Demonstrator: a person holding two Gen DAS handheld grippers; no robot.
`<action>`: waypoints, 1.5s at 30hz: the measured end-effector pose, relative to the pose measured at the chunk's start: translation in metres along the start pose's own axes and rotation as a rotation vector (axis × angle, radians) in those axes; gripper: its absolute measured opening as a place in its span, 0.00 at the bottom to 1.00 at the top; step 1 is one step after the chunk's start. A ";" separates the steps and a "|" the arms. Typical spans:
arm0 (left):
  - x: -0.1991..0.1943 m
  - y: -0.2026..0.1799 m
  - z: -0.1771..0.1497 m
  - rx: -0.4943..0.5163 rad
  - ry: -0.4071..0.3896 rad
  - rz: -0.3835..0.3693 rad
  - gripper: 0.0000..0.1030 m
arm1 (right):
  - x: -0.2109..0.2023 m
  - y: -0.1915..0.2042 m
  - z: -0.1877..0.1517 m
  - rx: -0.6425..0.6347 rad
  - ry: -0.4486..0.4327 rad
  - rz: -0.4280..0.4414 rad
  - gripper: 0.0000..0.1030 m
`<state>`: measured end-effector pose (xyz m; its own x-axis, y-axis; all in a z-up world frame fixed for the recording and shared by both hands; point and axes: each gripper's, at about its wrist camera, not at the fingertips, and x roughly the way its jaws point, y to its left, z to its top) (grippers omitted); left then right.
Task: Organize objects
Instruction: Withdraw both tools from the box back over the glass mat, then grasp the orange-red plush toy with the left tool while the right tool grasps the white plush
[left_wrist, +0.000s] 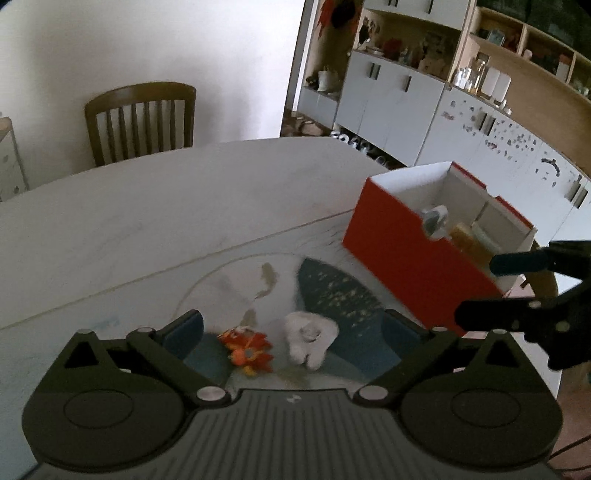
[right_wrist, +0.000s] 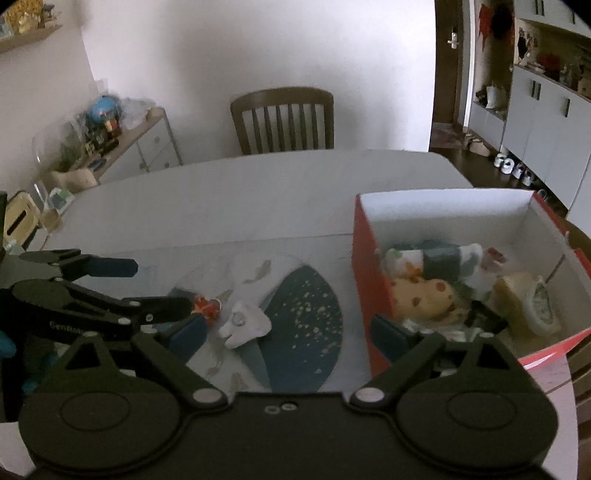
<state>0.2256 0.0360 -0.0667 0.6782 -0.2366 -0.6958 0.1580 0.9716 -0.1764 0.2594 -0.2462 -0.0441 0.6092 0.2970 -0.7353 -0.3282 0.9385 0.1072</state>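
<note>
My left gripper (left_wrist: 291, 328): spread wide, empty, above white tooth toy (left_wrist: 311, 338) and orange flower (left_wrist: 246, 349) on mat (left_wrist: 332, 291). My right gripper (right_wrist: 288, 332): spread, empty. Red box (right_wrist: 364, 280) right, holding toys.

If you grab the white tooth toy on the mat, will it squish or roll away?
The white tooth toy looks plush and puffy, so it would probably squish between the pads rather than crack. It lies flat on the mat with stubby lobes, so it likely won't roll. It's small and seems stuffed, so probably light; a push may just slide it toward the orange flower.
</note>
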 end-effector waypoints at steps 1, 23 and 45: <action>0.002 0.003 -0.003 0.001 -0.001 0.002 1.00 | 0.004 0.002 0.000 -0.004 0.006 -0.006 0.92; 0.075 0.040 -0.043 0.026 0.054 0.093 1.00 | 0.098 0.036 -0.001 -0.035 0.137 -0.082 0.92; 0.086 0.026 -0.043 0.119 0.010 0.121 0.74 | 0.142 0.042 0.005 0.101 0.240 -0.123 0.58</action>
<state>0.2575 0.0408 -0.1612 0.6902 -0.1170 -0.7141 0.1600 0.9871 -0.0071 0.3353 -0.1635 -0.1408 0.4475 0.1406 -0.8832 -0.1814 0.9813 0.0643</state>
